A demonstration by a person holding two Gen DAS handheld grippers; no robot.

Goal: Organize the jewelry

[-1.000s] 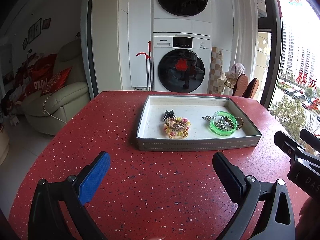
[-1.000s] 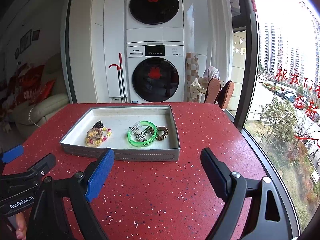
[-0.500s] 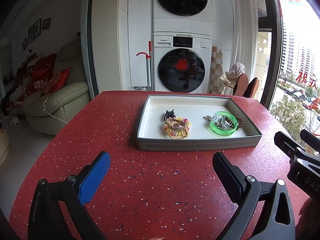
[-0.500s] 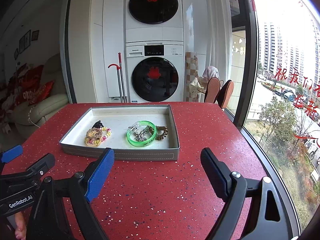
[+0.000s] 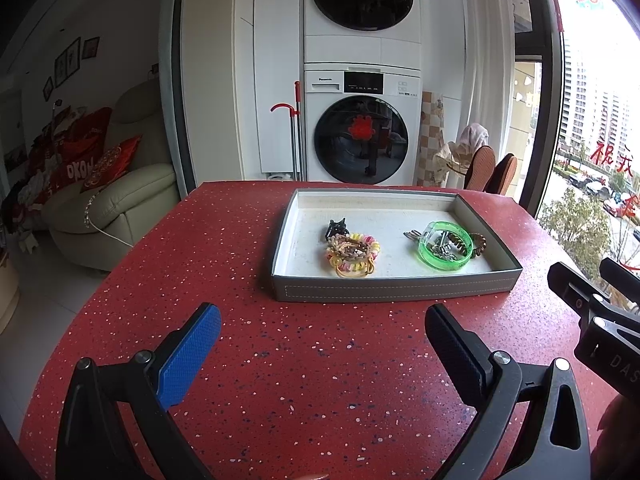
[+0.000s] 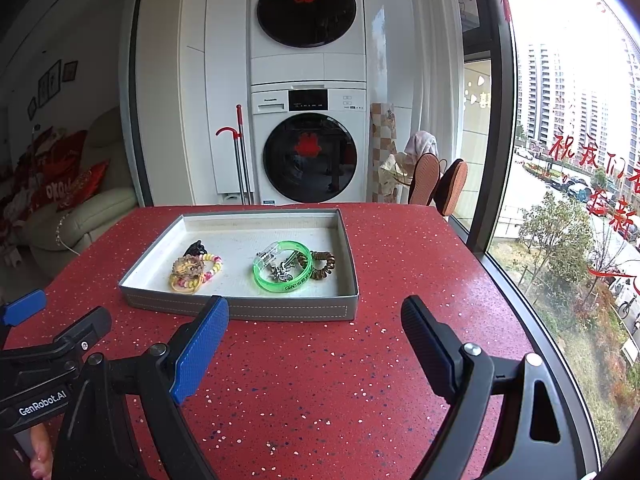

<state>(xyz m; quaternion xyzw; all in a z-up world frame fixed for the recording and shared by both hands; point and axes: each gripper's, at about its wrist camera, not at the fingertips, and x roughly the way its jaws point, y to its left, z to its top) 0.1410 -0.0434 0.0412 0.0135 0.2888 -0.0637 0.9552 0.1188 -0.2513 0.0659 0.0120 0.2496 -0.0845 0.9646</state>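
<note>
Red speckled desk [image 5: 248, 360] is filling most of both views, with stacked washer and dryer [image 5: 362, 80] standing behind it and a cream sofa [image 5: 108, 208] sitting off to the left. Grey tray [image 5: 396, 291] is lying flat on the desk, far half, slightly right of centre in the left wrist view and left of centre in the right wrist view [image 6: 244, 312].

Left tool [image 5: 322, 344] is hovering over bare desk short of the tray's near wall, released, its fingers spread wide and gripping nothing. Right tool [image 6: 314, 336] is doing the same, released and spread wide, with its blue pad [image 6: 200, 350] overlapping the tray's near wall in the picture; contact unclear. Each tool is showing at the edge of the other's view.

Inside the tray, all jewelry is sitting in the near half. Green translucent bangle [image 5: 445, 245] is lying flat toward the right, with small metal pieces [image 5: 438, 249] sitting inside its ring. Brown coil hair tie [image 5: 478, 245] is touching the bangle's right side. Pile of pastel coil ties and bracelets [image 5: 353, 254] is sitting left of the bangle, apart from it. Small black clip [image 5: 335, 227] is lying just behind that pile.
</note>
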